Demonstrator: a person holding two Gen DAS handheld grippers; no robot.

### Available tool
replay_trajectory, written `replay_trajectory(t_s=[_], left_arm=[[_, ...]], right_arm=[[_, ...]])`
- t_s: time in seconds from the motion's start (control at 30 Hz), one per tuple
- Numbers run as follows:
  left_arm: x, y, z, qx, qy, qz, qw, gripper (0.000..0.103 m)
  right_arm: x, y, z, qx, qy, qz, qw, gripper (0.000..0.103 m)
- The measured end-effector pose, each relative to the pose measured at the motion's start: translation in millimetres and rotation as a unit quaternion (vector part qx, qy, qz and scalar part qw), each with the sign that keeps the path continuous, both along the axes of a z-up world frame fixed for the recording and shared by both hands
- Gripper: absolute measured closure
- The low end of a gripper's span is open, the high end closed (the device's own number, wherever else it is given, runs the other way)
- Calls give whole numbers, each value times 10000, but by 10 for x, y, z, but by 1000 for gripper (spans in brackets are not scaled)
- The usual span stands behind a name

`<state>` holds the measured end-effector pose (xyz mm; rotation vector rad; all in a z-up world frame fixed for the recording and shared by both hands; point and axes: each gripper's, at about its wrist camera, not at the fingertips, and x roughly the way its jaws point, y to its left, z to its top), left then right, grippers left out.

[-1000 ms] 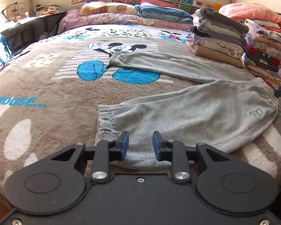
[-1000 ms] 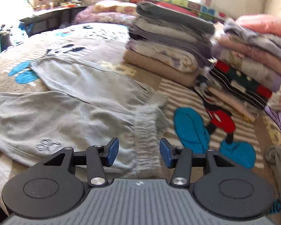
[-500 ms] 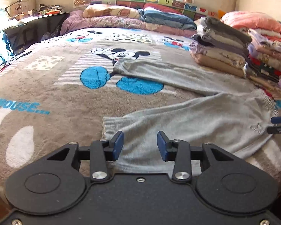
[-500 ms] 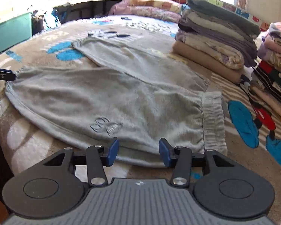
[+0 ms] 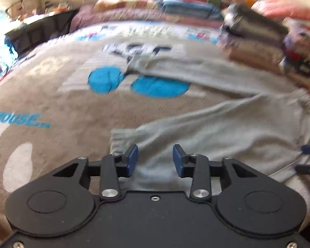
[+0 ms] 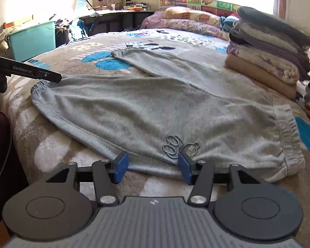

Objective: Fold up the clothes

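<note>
Right tongs (image 6: 152, 167) opening over trousers (image 6: 155, 111) hem, left tongs (image 5: 155, 158) apart, empty; we risk pinching blanket (image 6: 57, 150) too.

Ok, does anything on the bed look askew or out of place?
The grey sweatpants lie unfolded with their legs splayed apart, one angling away toward the pillows, while the folded clothes stack beside them is tidy. Nothing looks spilled or damaged.

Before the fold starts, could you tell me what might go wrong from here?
1. The right gripper, its jaws opening, sits at the near hem of the trousers; it may pinch only one layer.
2. The far leg lies splayed, so the fold may come out skewed.
3. The stack stands close; a swung leg could knock it.
</note>
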<state>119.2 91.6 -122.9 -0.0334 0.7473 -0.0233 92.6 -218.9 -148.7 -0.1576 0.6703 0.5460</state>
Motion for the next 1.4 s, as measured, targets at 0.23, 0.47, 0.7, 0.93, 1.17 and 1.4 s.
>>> replay_trajectory(t_s=[0.23,0.47,0.7,0.93,1.17,1.4], left_arm=[[88,11,230,-124,-132,-51,9998,68],[549,-68,459,18,-371,-433,9984,68],[1476,-46,633,222,-332,-755,9963,68],[2352,20,399,-106,173,-839,9963,68],[2656,173,-27,-118,604,-805,9949,68],[2620,167,110,-36,248,-966,9950,67]], right_arm=[[59,-282,88,829,383,-330,9953,47],[647,-443,390,1145,82,-638,9913,49],[1717,-333,597,207,235,-408,9987,52],[2376,-319,369,-69,830,-204,9963,57],[2756,-684,69,146,1314,-844,9876,78],[2648,-844,362,518,1071,-667,9907,56]])
